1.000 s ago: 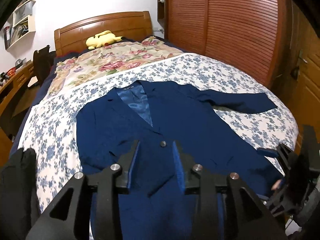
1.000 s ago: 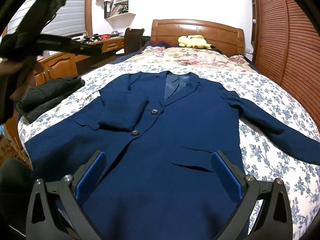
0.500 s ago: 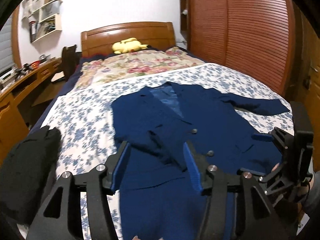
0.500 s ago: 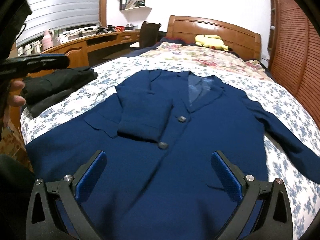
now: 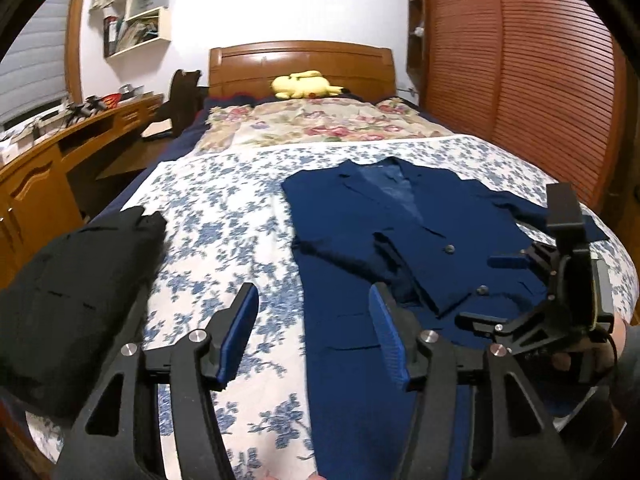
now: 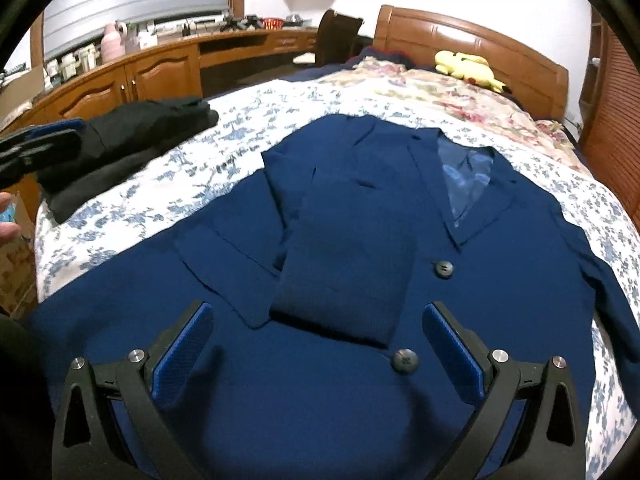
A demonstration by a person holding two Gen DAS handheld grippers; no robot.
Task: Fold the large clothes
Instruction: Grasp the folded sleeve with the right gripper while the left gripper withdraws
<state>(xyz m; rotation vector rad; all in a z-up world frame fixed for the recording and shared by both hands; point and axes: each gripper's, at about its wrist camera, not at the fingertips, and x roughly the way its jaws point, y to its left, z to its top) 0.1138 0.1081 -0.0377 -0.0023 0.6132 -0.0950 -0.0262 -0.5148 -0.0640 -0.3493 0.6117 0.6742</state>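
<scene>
Navy jacket [image 6: 400,216] lies face up on the bed [image 5: 224,216], one sleeve [image 6: 348,264] folded across its chest. Your left tongs [image 5: 314,340] are opening over the jacket's edge, nothing between them. Your right tongs [image 6: 316,356] stand wide apart above the hem, holding nothing. Black clothes [image 5: 68,300] lie beside.

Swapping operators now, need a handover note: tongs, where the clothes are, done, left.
Left tongs: opening, nothing between them, over the blazer's left edge.
Right tongs: open, empty, above the blazer's front.
Navy blazer: flat on the floral bedspread, buttoned. One sleeve folded across the chest; the other sleeve lies out to the side.
Folded black garment at the bed's edge.
Left: fold second sleeve, then body.
</scene>
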